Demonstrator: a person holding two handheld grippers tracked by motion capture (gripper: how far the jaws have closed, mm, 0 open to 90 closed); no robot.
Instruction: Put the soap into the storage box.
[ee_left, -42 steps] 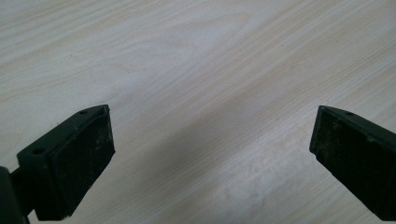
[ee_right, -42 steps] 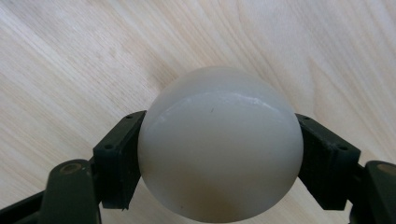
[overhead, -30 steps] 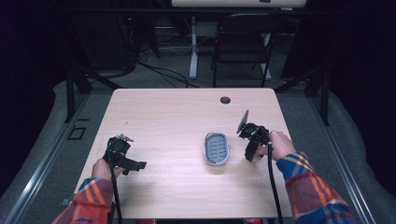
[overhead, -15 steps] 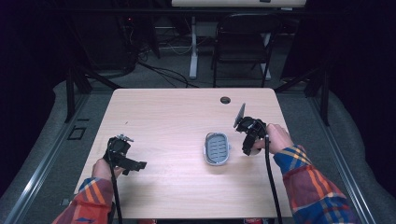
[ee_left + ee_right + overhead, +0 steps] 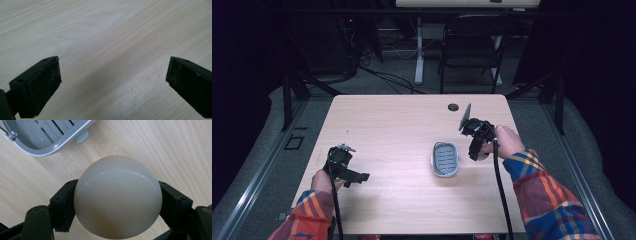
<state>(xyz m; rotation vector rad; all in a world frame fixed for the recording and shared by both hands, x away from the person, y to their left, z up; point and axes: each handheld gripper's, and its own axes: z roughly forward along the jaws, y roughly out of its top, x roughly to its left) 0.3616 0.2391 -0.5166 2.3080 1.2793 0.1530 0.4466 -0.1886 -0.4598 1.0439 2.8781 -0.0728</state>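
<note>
1. High view: the right gripper [image 5: 474, 150] sits in the person's right hand [image 5: 507, 141] just right of the grey soap dish [image 5: 445, 159], which lies on the wooden table [image 5: 402, 125]. Compared with a second ago, this gripper has lifted slightly and drawn a little away from the dish toward the table's right edge. The left gripper [image 5: 349, 175] rests near the table's front-left part, in the same place as before, well apart from the dish.
2. Left gripper view: the left gripper [image 5: 112, 82] has its jaws spread wide, with bare table between them and nothing held.
3. Right gripper view: the right gripper [image 5: 117, 202] clamps a pale, rounded soap bar [image 5: 117, 195] between its two pads, above the tabletop. The soap dish [image 5: 47, 135] lies empty at the upper left, apart from the soap.
</note>
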